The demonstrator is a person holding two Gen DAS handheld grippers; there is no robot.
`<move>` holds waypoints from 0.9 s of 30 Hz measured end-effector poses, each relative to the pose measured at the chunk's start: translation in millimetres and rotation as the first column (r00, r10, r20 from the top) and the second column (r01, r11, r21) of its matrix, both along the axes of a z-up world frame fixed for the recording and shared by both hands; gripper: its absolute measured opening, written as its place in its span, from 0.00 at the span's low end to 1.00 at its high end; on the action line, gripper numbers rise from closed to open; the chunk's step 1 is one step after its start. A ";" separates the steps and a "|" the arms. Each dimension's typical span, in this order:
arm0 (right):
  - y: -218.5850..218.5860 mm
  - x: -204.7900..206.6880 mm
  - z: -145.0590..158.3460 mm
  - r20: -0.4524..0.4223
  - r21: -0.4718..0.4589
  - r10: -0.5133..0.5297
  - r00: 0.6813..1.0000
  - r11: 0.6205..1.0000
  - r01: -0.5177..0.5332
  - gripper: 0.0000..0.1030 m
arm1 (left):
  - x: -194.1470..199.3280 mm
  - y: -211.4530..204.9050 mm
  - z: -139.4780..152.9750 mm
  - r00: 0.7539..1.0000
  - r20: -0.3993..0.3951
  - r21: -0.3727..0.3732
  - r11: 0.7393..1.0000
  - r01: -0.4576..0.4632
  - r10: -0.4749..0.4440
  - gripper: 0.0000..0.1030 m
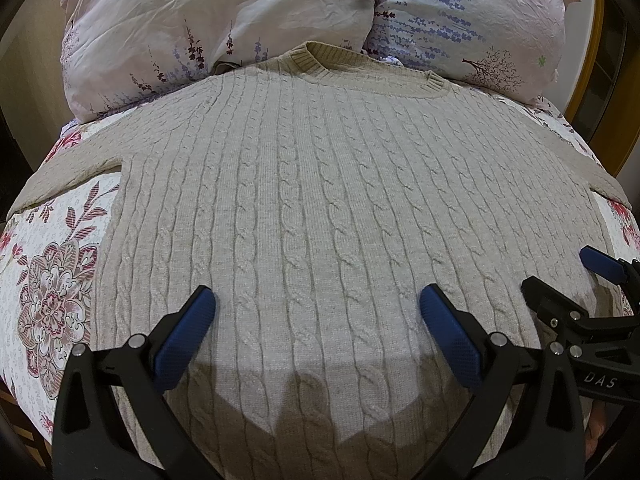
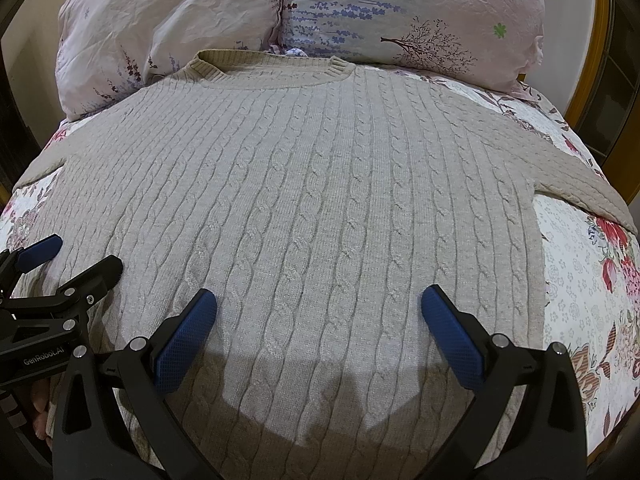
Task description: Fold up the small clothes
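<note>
The left tool (image 1: 316, 312) hung with its blue-padded fingers (image 1: 188, 332) spread wide, nothing between them, poised over the lower middle of the sweater (image 1: 320, 200). The right tool (image 2: 318, 312) was the same: fingers (image 2: 452, 336) far apart, holding nothing, over the sweater's (image 2: 312, 200) lower part. Whether either tool's tips touched the knit could not be told. The two tools sat side by side, close together. In the left wrist view the right tool (image 1: 560, 276) showed at the right edge, over the sweater's lower right corner; in the right wrist view the left tool (image 2: 76, 260) showed at the left edge, near the sweater's left side. Shadows of the tools fell on the knit just below the fingers.

The sweater was beige cable knit, laid flat and front up on the bed, its body smooth and unfolded. Its round ribbed collar (image 1: 368, 68) pointed away from the tools, toward the pillows. Both sleeves ran outward: the left sleeve (image 1: 76, 168) stretched off to the left side of the bed, and the right sleeve (image 2: 580, 188) to the right.

Under it lay a white sheet (image 1: 52, 272) printed with red and pink flowers. Two pale pillows (image 1: 216, 24) with purple sprigs stood side by side at the head of the bed, just beyond the collar, the second pillow (image 2: 420, 12) to the right.
</note>
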State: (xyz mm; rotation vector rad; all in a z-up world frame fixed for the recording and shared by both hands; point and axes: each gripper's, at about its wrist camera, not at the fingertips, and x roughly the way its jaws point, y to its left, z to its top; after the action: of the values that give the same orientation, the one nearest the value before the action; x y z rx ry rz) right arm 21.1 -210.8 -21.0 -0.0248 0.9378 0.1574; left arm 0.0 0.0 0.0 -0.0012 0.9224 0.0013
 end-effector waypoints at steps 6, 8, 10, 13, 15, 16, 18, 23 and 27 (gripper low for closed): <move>0.0 0.2 0.1 -0.001 0.000 0.000 1.000 1.000 0.000 0.99 | 0.0 0.0 0.0 1.000 0.000 0.000 1.000 0.000 0.000 0.98; 0.0 0.2 0.2 0.000 0.000 0.000 1.000 1.000 0.000 0.99 | 0.0 0.0 0.0 1.000 0.000 0.000 1.000 0.000 0.000 0.98; 0.2 0.5 0.2 -0.003 0.000 0.000 1.000 1.000 0.000 0.99 | 0.0 0.0 0.0 1.000 0.000 0.000 1.000 0.000 0.000 0.98; 1.3 -3.2 -1.5 -0.009 -0.001 0.002 1.000 1.000 -0.002 0.99 | 0.0 0.0 0.0 1.000 0.000 0.000 1.000 0.000 0.000 0.98; 2.3 -2.7 -0.4 -0.013 -0.002 0.004 1.000 1.000 -0.004 0.99 | 0.0 0.0 0.0 1.000 0.000 0.000 1.000 0.000 0.000 0.98; 3.2 -1.2 -0.4 -0.015 -0.003 0.009 1.000 1.000 -0.009 0.99 | 0.0 0.1 0.0 1.000 -0.001 -0.001 1.000 0.000 0.000 0.98; 1.2 -1.1 -0.1 -0.022 0.000 0.048 0.999 0.999 -0.048 0.99 | 0.3 -0.1 0.0 1.000 -0.003 0.000 1.000 -0.002 0.002 0.98; -66.5 12.0 24.6 0.010 0.179 -0.003 1.000 0.984 0.001 0.99 | 4.7 -0.6 1.8 1.000 -0.023 0.004 1.000 0.017 -0.017 0.98; -215.5 35.9 43.1 0.013 0.337 -0.400 0.916 0.865 0.373 0.73 | 13.6 7.0 8.2 0.997 -0.063 -0.046 0.998 0.051 -0.054 0.98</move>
State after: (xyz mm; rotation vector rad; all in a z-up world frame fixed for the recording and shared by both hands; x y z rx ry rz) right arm 57.0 -426.4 22.1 0.4637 0.8061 -0.0630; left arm 13.5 7.0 8.3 -0.0179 0.9861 -0.0682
